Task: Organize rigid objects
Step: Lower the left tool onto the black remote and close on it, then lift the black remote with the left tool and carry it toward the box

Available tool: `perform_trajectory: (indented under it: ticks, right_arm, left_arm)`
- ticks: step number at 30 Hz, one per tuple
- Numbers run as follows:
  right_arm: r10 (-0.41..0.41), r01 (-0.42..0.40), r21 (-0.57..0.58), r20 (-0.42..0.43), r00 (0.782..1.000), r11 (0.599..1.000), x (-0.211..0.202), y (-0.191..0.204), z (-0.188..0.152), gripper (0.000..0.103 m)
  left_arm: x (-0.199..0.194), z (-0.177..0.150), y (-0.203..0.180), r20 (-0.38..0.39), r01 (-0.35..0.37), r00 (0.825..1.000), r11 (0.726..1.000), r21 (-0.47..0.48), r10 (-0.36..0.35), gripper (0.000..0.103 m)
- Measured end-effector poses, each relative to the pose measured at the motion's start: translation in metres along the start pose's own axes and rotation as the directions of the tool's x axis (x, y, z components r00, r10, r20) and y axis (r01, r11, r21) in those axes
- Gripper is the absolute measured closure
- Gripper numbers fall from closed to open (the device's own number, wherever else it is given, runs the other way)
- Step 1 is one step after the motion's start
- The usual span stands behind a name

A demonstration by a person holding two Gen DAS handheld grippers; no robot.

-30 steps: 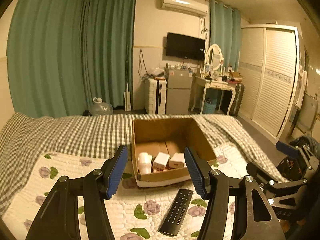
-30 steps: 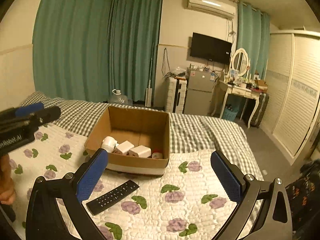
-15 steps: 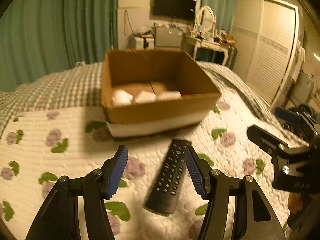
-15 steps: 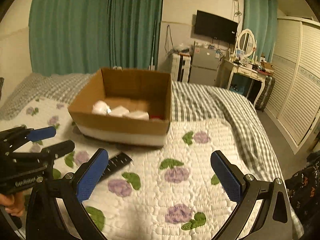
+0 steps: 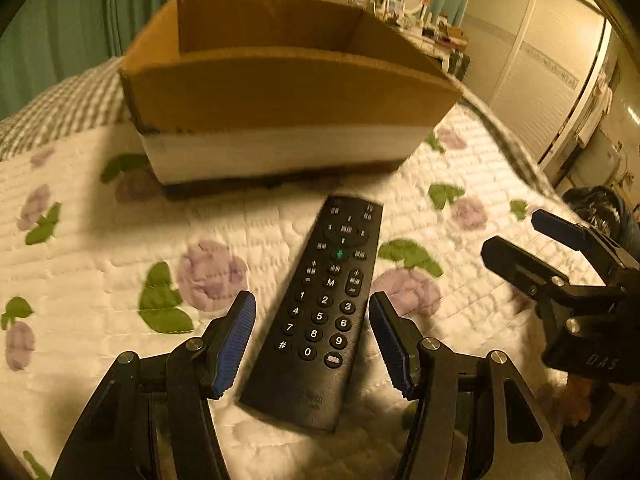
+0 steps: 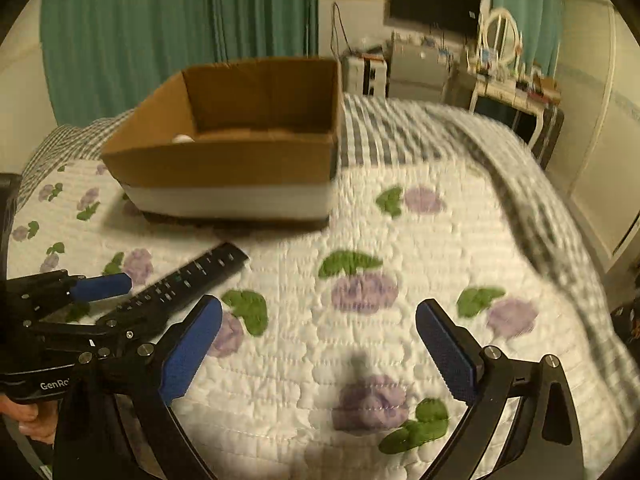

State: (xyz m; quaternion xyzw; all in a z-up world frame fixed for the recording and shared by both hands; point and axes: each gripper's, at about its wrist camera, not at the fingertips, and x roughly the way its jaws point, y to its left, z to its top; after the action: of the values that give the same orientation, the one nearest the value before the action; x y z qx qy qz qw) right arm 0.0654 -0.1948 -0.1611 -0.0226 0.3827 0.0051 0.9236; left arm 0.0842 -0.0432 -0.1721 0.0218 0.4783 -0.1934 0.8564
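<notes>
The left tool has dropped right down since a second ago, from high above the bed to low over the remote, and the right tool has come down with it. The remote lies flat on the flowered quilt, buttons up, its far end pointing towards the cardboard box and just short of it. The left tool's two blue pads stand one on each side of the remote's number keys, parted wider than the remote, with a gap showing on both sides. Nothing gripped.

Over to the right wrist view: the remote lies angled on the quilt, the left tool sits astride its near end, and the box stands just beyond. A small white thing peeps over the box's front wall; too little shows to name it. The right tool is spread wide open over bare quilt, well to the right of the remote, holding nothing. In the left wrist view it hangs at the right edge, apart from the remote. A checked blanket covers the bed beyond the quilt, with green curtains behind.
</notes>
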Motion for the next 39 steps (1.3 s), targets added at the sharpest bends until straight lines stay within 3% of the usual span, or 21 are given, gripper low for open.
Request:
perform_trajectory:
  ticks: [2, 7, 9, 10, 17, 20, 25, 28, 39]
  right_arm:
    - [0.002, -0.002, 0.022, -0.019, 1.0, 1.0, 0.007, -0.004, -0.004, 0.005]
    - [0.004, 0.0, 0.044, -0.088, 0.996, 0.999, 0.024, -0.009, -0.01, 0.012]
    - [0.01, -0.004, 0.044, -0.12, 0.993, 0.999, 0.032, -0.009, -0.013, 0.017]
    - [0.006, -0.001, 0.044, -0.127, 0.992, 0.999, 0.034, -0.009, -0.014, 0.018]
    - [0.006, -0.002, 0.036, -0.13, 0.991, 0.999, 0.032, -0.007, -0.016, 0.024]
    - [0.009, -0.005, 0.033, -0.132, 0.991, 0.999, 0.031, -0.005, -0.017, 0.033]
    - [0.012, -0.008, 0.029, -0.128, 0.992, 1.0, 0.026, -0.003, -0.018, 0.066]
    - [0.003, -0.001, 0.019, -0.117, 0.993, 1.0, 0.022, 0.0, -0.018, 0.079]
    - [0.002, -0.005, -0.051, -0.055, 0.998, 0.999, -0.017, 0.02, -0.017, 0.087]
  left_arm:
    - [0.011, 0.0, 0.001, -0.031, -0.002, 1.0, 1.0, -0.005, 0.002, 0.041]
    - [0.017, -0.003, -0.009, 0.021, -0.059, 0.998, 0.997, 0.045, 0.058, 0.041]
    - [0.016, -0.005, -0.014, 0.046, -0.085, 0.996, 0.993, 0.077, 0.082, 0.044]
    - [0.014, -0.006, -0.016, 0.057, -0.088, 0.995, 0.992, 0.09, 0.083, 0.052]
    - [0.009, -0.007, -0.018, 0.089, -0.09, 0.993, 0.99, 0.106, 0.08, 0.061]
    - [0.002, -0.008, -0.013, 0.102, -0.091, 0.991, 0.992, 0.088, 0.081, 0.062]
    - [-0.008, -0.008, -0.006, 0.122, -0.096, 0.988, 0.994, 0.046, 0.09, 0.062]
    - [-0.015, -0.01, -0.006, 0.137, -0.107, 0.986, 0.993, 0.047, 0.1, 0.062]
    - [-0.053, -0.019, -0.009, 0.179, -0.139, 0.975, 0.99, 0.023, 0.133, 0.062]
